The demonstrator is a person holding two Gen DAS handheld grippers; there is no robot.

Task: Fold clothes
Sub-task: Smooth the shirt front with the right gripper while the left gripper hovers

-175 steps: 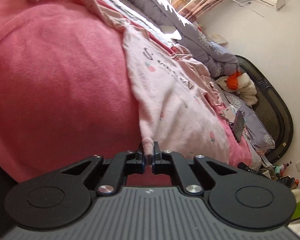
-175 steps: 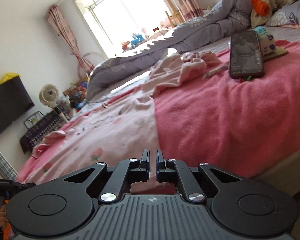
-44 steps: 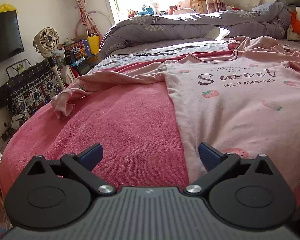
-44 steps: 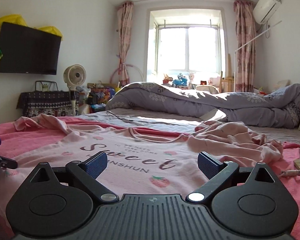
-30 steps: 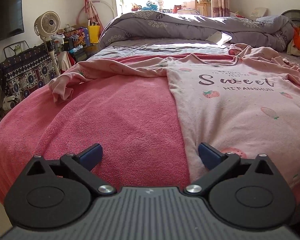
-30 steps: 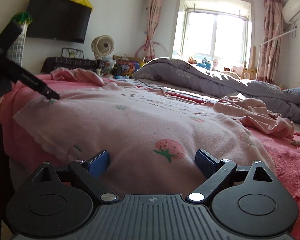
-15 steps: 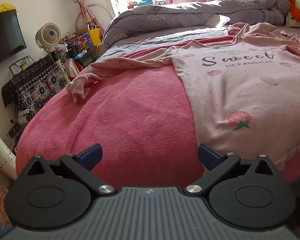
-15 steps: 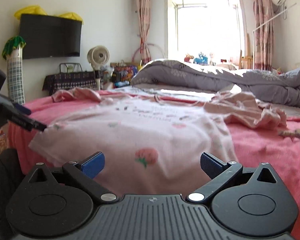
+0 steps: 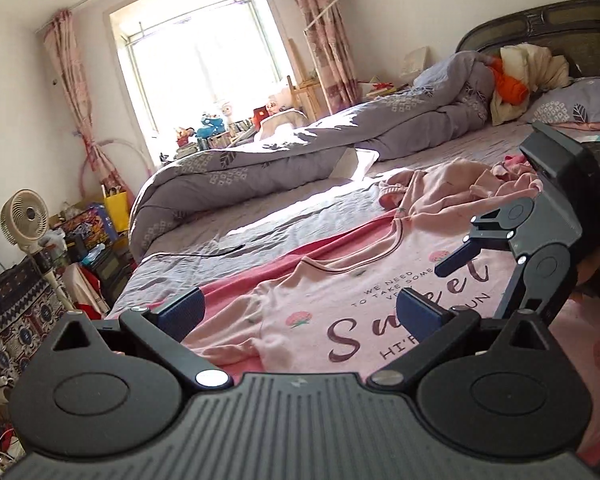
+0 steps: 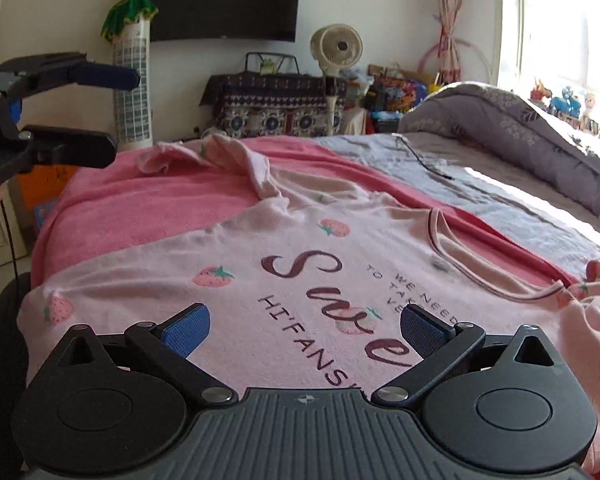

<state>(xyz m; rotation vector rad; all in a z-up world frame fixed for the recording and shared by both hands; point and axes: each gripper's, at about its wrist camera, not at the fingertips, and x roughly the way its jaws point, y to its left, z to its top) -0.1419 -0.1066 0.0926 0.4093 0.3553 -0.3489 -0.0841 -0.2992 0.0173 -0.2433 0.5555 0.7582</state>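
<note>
Both claws (image 9: 300,312) (image 10: 304,330) gape over pink shirt (image 10: 300,248).

- A pale pink long-sleeved top (image 10: 300,264) lies spread flat, front up, across the middle and lower part of both views.
- Its chest shows dark "Sweet" lettering, smaller text lines and scattered strawberry prints.
- Its neckline has a dark trim, right of centre in the right wrist view.
- One sleeve (image 10: 220,160) runs toward the upper left of that view, rumpled at its end.
</note>
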